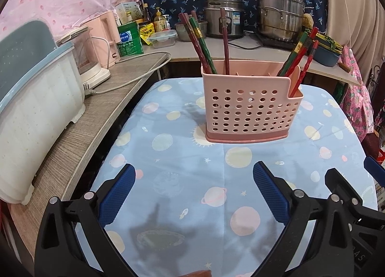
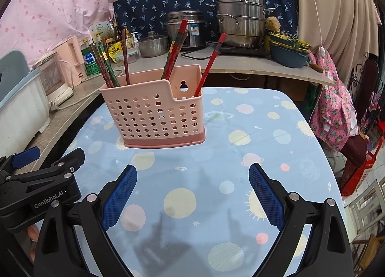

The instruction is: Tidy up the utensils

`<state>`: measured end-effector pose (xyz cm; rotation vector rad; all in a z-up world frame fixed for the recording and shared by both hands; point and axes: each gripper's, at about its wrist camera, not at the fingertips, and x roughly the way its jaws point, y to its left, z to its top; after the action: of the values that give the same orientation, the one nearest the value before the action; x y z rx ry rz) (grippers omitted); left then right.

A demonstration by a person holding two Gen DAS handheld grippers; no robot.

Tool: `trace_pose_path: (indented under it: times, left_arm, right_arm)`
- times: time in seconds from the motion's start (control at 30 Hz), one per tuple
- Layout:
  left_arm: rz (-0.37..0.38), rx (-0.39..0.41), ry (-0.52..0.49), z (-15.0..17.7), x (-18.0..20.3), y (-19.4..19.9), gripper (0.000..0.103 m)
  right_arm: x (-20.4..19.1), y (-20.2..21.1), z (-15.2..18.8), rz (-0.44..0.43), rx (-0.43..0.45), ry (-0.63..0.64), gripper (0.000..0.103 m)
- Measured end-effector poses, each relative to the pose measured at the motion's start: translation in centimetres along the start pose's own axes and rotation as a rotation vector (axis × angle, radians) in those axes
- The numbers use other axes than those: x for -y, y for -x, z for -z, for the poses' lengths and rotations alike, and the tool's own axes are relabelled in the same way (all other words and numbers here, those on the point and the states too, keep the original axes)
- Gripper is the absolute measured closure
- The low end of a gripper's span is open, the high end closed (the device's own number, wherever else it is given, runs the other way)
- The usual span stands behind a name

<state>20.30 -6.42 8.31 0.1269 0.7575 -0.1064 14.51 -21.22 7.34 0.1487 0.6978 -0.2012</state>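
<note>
A pink perforated utensil holder (image 1: 250,113) (image 2: 154,118) stands upright on the blue planet-print tablecloth (image 1: 216,180). Red and green chopsticks (image 1: 202,43) (image 2: 108,67) lean in its left compartment, and more chopsticks (image 1: 300,53) (image 2: 175,48) lean in the right one beside a pink spoon handle (image 1: 295,79). One red chopstick (image 2: 209,65) stands in the low right corner. My left gripper (image 1: 193,173) is open above the cloth, well short of the holder, with nothing between its fingers. My right gripper (image 2: 192,173) is also open and holds nothing. The left gripper's body (image 2: 36,188) shows at the right wrist view's left edge.
A wooden counter (image 1: 96,113) along the left carries a white dish rack (image 1: 31,108), a kettle (image 1: 86,55) and a cable. Behind the table, steel pots (image 1: 279,12) (image 2: 240,17), jars and a blue basin (image 2: 288,55) crowd a shelf. Pink clothing (image 2: 332,108) hangs at right.
</note>
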Motion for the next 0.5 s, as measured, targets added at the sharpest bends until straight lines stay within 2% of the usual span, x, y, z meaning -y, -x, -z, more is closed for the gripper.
trace_pose_path:
  times: [0.5]
  left_arm:
    - [-0.005,-0.01,-0.001,0.01,0.02,-0.67,0.009]
  right_arm:
    - [0.32,-0.84,0.09,0.002,-0.015,-0.012,0.013]
